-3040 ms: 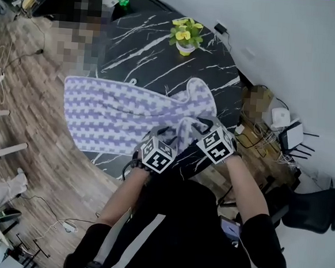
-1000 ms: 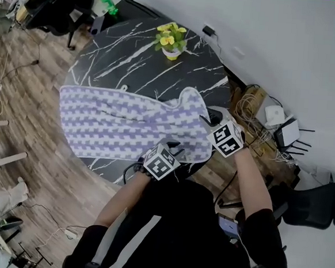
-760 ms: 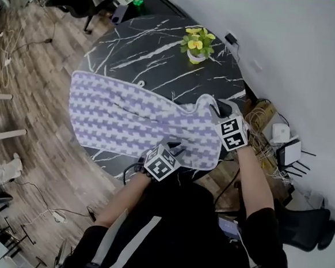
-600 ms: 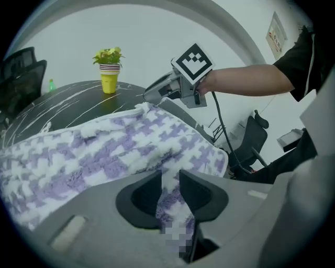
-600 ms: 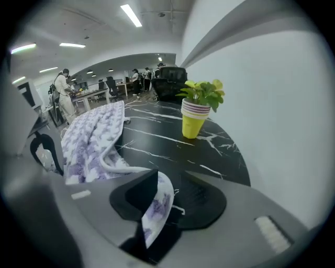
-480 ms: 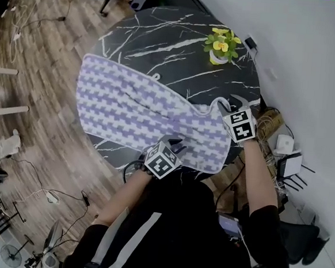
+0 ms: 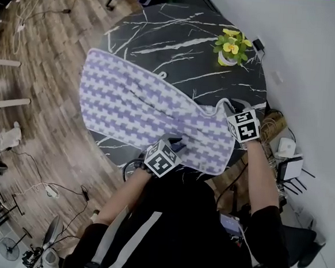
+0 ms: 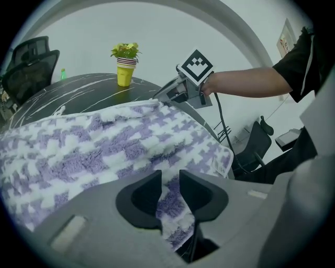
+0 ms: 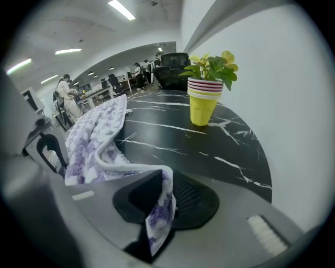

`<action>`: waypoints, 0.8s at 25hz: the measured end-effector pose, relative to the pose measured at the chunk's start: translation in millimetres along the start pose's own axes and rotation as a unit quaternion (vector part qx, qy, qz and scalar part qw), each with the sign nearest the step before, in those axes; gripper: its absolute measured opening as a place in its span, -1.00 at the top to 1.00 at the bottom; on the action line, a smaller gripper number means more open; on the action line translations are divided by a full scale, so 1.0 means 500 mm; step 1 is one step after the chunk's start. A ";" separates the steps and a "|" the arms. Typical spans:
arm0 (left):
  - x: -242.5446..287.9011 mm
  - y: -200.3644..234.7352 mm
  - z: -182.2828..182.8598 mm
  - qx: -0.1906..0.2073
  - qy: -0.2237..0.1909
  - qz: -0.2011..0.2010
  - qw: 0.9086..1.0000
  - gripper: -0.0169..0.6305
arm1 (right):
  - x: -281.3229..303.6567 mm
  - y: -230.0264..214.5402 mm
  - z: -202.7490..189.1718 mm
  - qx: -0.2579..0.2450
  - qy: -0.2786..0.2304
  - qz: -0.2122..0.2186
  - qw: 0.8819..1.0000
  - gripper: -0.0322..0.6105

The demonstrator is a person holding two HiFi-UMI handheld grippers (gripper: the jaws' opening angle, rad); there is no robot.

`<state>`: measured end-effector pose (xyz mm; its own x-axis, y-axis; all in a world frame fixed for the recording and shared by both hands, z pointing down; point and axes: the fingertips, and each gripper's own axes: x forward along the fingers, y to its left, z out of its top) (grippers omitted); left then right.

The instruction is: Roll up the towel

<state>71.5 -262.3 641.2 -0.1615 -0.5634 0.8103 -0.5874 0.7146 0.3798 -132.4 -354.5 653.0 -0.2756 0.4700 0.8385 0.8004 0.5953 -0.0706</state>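
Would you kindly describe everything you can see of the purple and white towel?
The towel is fluffy terry with a purple-and-white blocky check and white hem. It lies unrolled, spread flat across the black marbled table, one end overhanging the rim. The left claw pinches its near edge; the right claw, its jaws just closing, pinches a corner.

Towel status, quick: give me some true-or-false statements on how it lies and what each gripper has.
The towel lies spread open on the black table, nothing rolled yet. True.
The left gripper is empty. False: its jaws pinch the towel's near edge.
The right gripper grips a towel corner. True; its jaws have just been closing on it.
The potted plant stands on the towel. False: it stands on bare tabletop, apart from it.
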 end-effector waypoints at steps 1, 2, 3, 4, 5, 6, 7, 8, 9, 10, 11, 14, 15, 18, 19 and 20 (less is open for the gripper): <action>0.000 0.000 0.000 0.001 0.000 0.000 1.000 0.59 | -0.004 -0.004 0.005 -0.003 -0.007 -0.010 1.000 0.70; 0.000 0.002 0.001 0.001 -0.001 0.000 1.000 0.59 | -0.008 -0.011 0.012 -0.003 -0.016 -0.023 1.000 0.70; -0.001 0.004 0.002 0.000 -0.002 0.000 1.000 0.59 | -0.014 -0.021 0.018 -0.001 -0.027 -0.037 0.999 0.71; -0.001 0.007 0.003 -0.001 -0.003 0.001 1.000 0.59 | -0.019 -0.033 0.024 0.005 -0.037 -0.050 0.998 0.71; -0.002 0.010 0.004 -0.001 -0.003 0.002 1.000 0.59 | -0.024 -0.047 0.027 0.014 -0.044 -0.062 0.997 0.71; -0.002 0.012 0.005 -0.001 -0.004 0.003 1.000 0.59 | -0.029 -0.062 0.027 0.024 -0.048 -0.074 0.996 0.71; -0.002 0.013 0.006 -0.001 -0.005 0.004 1.000 0.59 | -0.034 -0.077 0.025 0.035 -0.049 -0.085 0.995 0.71; -0.003 0.014 0.007 -0.001 -0.006 0.005 1.000 0.59 | -0.038 -0.092 0.020 0.047 -0.047 -0.095 0.993 0.71; -0.004 0.015 0.007 -0.002 -0.007 0.006 1.000 0.59 | -0.042 -0.106 0.014 0.061 -0.045 -0.103 0.992 0.71; -0.005 0.015 0.007 -0.003 -0.007 0.006 1.000 0.59 | -0.046 -0.118 0.008 0.078 -0.045 -0.108 0.990 0.70; -0.006 0.015 0.007 -0.003 -0.007 0.006 1.000 0.59 | -0.049 -0.129 0.002 0.099 -0.045 -0.113 0.988 0.70; -0.007 0.015 0.001 -0.004 -0.004 0.006 1.000 0.59 | -0.060 -0.166 -0.021 0.169 -0.043 -0.142 0.974 0.70; -0.007 0.015 -0.001 -0.004 -0.003 0.006 1.000 0.59 | -0.063 -0.178 -0.028 0.189 -0.043 -0.153 0.969 0.70; -0.006 0.016 -0.005 -0.006 -0.002 0.005 1.000 0.59 | -0.065 -0.198 -0.035 0.213 -0.044 -0.171 0.961 0.69; -0.007 0.017 -0.005 -0.007 -0.002 0.006 1.000 0.59 | -0.064 -0.199 -0.033 0.210 -0.044 -0.174 0.961 0.68; -0.007 0.018 -0.005 -0.007 -0.002 0.007 1.000 0.59 | -0.062 -0.199 -0.031 0.206 -0.042 -0.176 0.962 0.68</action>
<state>68.9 -252.8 642.9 -0.1722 -0.5556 0.8134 -0.5745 0.7275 0.3753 -195.2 -438.3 642.5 -0.5471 0.2337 0.8038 0.3762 0.9264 -0.0132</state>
